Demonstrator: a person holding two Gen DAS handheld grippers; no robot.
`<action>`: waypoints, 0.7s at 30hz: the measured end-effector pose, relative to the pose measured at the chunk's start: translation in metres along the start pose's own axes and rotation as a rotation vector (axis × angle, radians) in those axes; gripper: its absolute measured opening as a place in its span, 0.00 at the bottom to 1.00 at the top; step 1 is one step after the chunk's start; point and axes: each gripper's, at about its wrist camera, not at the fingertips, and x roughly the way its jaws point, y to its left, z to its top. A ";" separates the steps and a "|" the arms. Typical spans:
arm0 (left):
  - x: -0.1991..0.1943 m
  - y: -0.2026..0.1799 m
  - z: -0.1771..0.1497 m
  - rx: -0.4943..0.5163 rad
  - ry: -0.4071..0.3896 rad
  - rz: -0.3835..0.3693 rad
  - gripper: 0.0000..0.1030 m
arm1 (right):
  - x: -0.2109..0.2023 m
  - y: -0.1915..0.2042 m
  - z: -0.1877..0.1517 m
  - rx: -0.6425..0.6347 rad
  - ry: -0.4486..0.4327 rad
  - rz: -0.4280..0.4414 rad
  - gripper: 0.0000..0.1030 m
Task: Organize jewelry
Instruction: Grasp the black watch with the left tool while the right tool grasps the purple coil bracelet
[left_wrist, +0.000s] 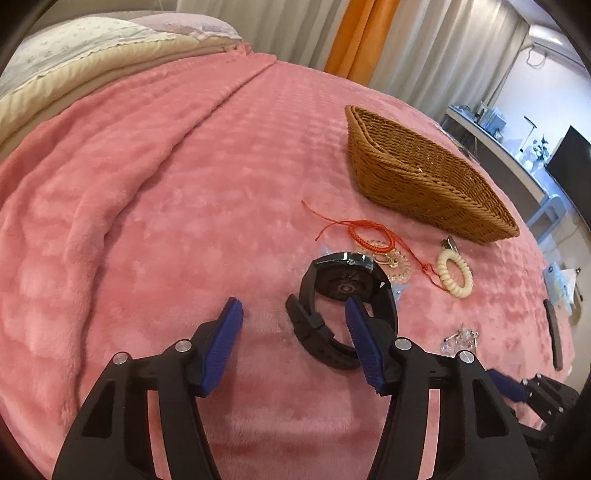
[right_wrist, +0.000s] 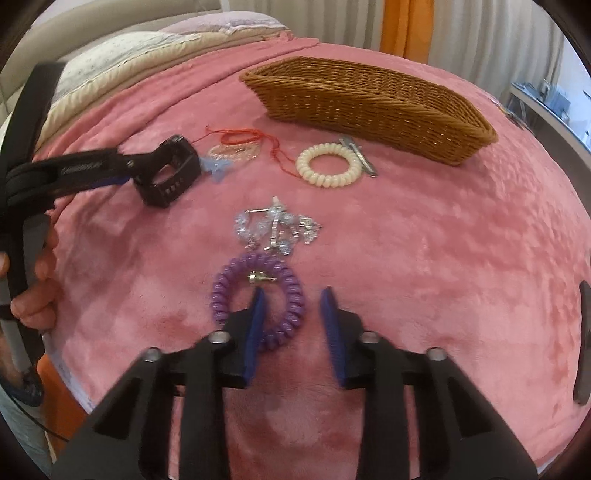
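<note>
A black watch (left_wrist: 343, 295) lies on the pink blanket; it also shows in the right wrist view (right_wrist: 168, 177). My left gripper (left_wrist: 293, 310) is open, its right finger inside the watch band loop. My right gripper (right_wrist: 293, 295) is open, its left finger inside a purple spiral hair tie (right_wrist: 221, 295). Silver crystal pieces (right_wrist: 277, 227) lie just beyond it. A cream spiral hair tie (right_wrist: 327, 164) with a metal clip (right_wrist: 360, 153), a red cord bracelet (left_wrist: 369, 230) and a clear gold-trimmed piece (right_wrist: 232, 153) lie before the brown wicker basket (right_wrist: 369, 99).
The pink blanket (left_wrist: 166, 221) covers the bed, with pillows (left_wrist: 74, 48) at the far left. Curtains (left_wrist: 406, 44) hang behind. A dark object (right_wrist: 585, 339) lies at the right bed edge. A desk with a monitor (left_wrist: 569, 158) stands beyond.
</note>
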 end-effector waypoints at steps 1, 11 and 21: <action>0.001 -0.001 0.001 0.004 0.001 0.002 0.54 | -0.002 0.000 0.000 -0.005 -0.004 -0.005 0.12; 0.004 -0.006 0.000 0.025 0.006 0.012 0.50 | -0.030 -0.022 0.006 0.033 -0.106 -0.033 0.10; 0.010 -0.013 -0.001 0.054 0.020 0.053 0.15 | -0.016 -0.092 0.008 0.147 -0.076 -0.136 0.10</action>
